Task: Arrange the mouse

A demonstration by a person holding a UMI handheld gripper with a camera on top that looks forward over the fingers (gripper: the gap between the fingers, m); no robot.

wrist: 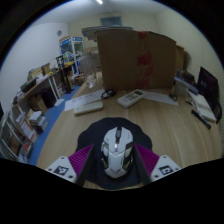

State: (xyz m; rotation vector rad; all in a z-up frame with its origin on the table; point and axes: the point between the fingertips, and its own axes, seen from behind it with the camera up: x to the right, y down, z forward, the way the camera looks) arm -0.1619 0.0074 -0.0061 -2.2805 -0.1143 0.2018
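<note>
One mouse (116, 151) between jaws (116, 160), on dark mat (95, 135) on desk (150, 125) | jaws close at both sides, firm grip unclear | keyboard (87, 105) far left, remote (131, 98) right | risk: smooth shell slipping out if squeezed off-centre
</note>
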